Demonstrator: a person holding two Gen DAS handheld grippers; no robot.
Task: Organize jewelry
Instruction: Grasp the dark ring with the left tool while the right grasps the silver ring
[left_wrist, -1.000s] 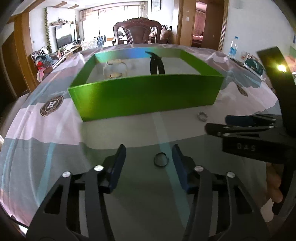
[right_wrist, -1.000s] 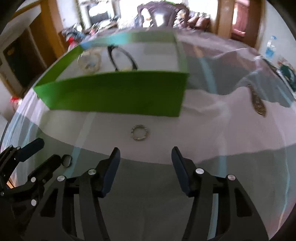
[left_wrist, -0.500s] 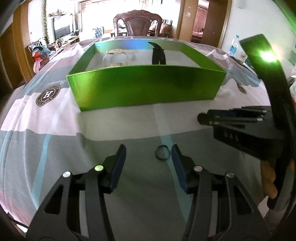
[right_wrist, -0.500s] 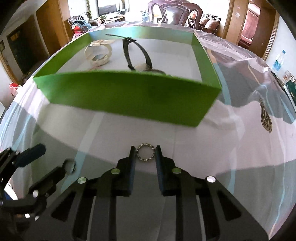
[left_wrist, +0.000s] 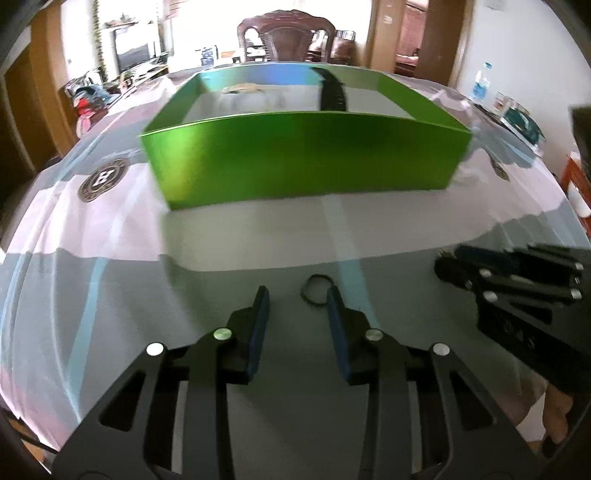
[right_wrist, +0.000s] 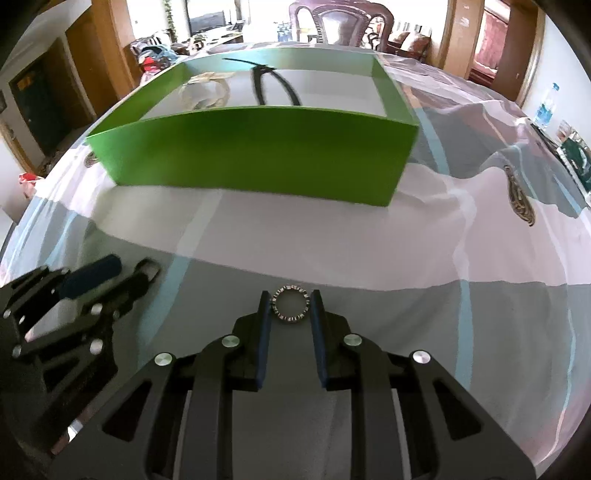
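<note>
A green open box (left_wrist: 306, 158) stands ahead on the table; it also shows in the right wrist view (right_wrist: 258, 147). Inside it lie a black strap (right_wrist: 273, 85) and a pale bracelet (right_wrist: 207, 92). My right gripper (right_wrist: 290, 304) is shut on a studded silver ring (right_wrist: 290, 303), held at the fingertips just above the cloth. My left gripper (left_wrist: 297, 297) is open, with a small dark ring (left_wrist: 316, 290) lying on the cloth against the tip of its right finger. Each gripper shows in the other's view, the right one (left_wrist: 509, 273) and the left one (right_wrist: 74, 291).
The table wears a patterned cloth in grey, white and pink (left_wrist: 110, 229) under glass. A wooden chair (left_wrist: 286, 37) stands behind the box. A water bottle (left_wrist: 480, 85) and small items sit at the far right edge.
My right gripper has closed on the silver ring and holds it. My left gripper has narrowed its opening and moved up to the dark ring.
</note>
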